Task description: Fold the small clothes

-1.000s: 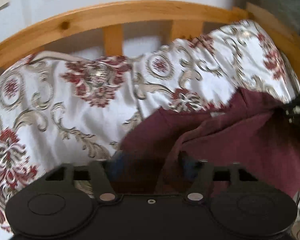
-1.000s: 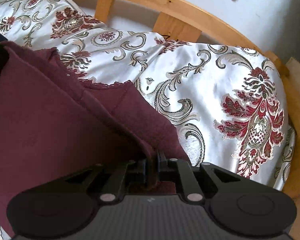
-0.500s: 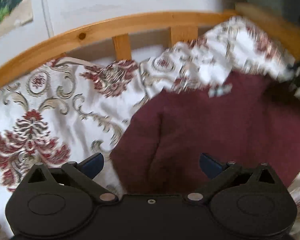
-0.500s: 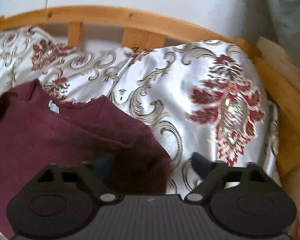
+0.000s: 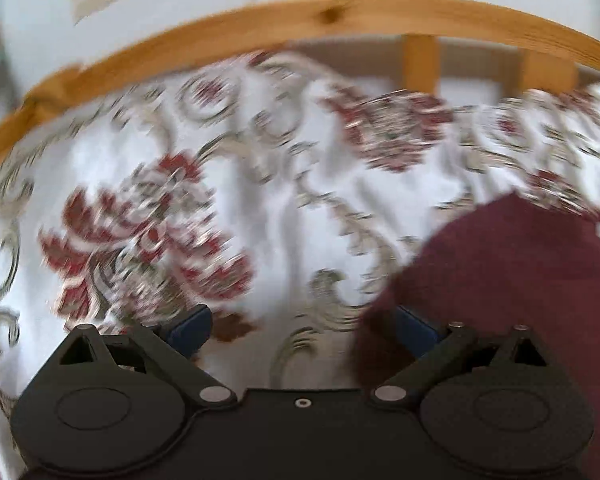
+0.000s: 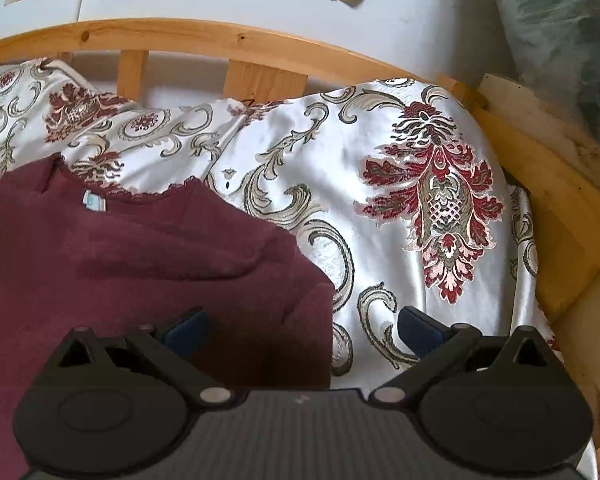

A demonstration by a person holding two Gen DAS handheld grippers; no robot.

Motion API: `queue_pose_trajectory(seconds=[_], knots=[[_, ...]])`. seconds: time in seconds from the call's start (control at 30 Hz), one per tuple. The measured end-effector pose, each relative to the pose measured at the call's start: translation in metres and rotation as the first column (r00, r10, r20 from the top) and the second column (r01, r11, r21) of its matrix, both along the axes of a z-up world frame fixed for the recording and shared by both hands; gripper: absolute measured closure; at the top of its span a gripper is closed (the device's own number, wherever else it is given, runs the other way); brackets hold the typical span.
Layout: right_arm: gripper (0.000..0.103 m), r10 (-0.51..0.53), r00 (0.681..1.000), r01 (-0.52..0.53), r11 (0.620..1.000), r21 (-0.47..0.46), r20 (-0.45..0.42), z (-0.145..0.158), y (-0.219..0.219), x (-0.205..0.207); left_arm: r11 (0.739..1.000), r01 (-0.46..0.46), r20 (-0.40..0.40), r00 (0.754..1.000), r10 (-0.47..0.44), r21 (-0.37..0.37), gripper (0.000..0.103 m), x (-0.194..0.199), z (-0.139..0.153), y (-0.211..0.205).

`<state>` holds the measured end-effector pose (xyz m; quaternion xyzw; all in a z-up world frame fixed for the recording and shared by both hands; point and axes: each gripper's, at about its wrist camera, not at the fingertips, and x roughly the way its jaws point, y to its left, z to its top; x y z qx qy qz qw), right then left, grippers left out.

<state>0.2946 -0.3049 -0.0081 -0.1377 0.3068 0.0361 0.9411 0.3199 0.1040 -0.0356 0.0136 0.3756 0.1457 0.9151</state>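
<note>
In the right wrist view the right gripper sits at the bottom, its fingers spread wide after just opening, pinching nothing. The top lies flat across the lower left on the bedspread, neckline and label toward the upper left, long axis running bottom to top. In the blurred left view the left gripper is also spread and empty; the top fills the lower right. The bed rail curves behind.
</note>
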Motion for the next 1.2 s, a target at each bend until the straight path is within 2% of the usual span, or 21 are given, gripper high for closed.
queue_pose_trajectory(seconds=[0.1, 0.2, 0.4, 0.57, 0.73, 0.83, 0.97, 1.1, 1.2], knots=[[0.000, -0.002, 1.000, 0.003, 1.000, -0.012, 0.024, 0.003, -0.001, -0.005, 0.996, -0.044, -0.004, 0.999, 0.044, -0.077, 0.006, -0.006, 0.002, 0.019], [0.000, -0.011, 0.999, 0.011, 1.000, -0.005, 0.052, 0.006, -0.002, -0.017, 0.991, -0.038, 0.007, 0.999, 0.040, -0.129, 0.004, -0.024, 0.008, 0.026], [0.000, -0.070, 0.993, 0.067, 0.997, 0.029, 0.097, 0.011, 0.005, -0.049, 0.983, 0.045, 0.026, 0.999, -0.041, -0.181, 0.001, -0.073, 0.026, 0.013], [0.000, -0.025, 0.994, 0.013, 0.994, 0.106, 0.109, 0.011, 0.035, -0.082, 0.971, 0.123, -0.004, 0.992, -0.127, -0.206, 0.001, -0.117, 0.034, -0.008], [0.000, 0.040, 0.991, -0.055, 0.992, 0.112, 0.128, -0.002, 0.072, -0.101, 0.953, 0.166, 0.009, 0.986, -0.169, -0.255, 0.001, -0.145, 0.015, -0.018], [0.000, 0.123, 0.989, -0.132, 0.984, 0.122, 0.077, -0.011, 0.085, -0.096, 0.953, 0.163, 0.008, 0.986, -0.167, -0.253, 0.001, -0.150, 0.000, -0.020], [0.000, 0.208, 0.978, -0.206, 0.963, 0.175, 0.011, -0.013, 0.088, -0.066, 0.955, 0.193, 0.025, 0.981, -0.192, -0.227, 0.001, -0.152, -0.017, -0.023], [0.000, 0.214, 0.976, -0.200, 0.954, 0.222, -0.041, -0.019, 0.085, -0.030, 0.954, 0.199, 0.011, 0.979, -0.201, -0.225, 0.001, -0.146, -0.025, -0.025], [0.000, 0.173, 0.983, -0.160, 0.966, 0.204, -0.052, -0.022, 0.083, 0.001, 0.946, 0.211, 0.026, 0.977, -0.211, -0.248, 0.001, -0.144, -0.027, -0.024]])
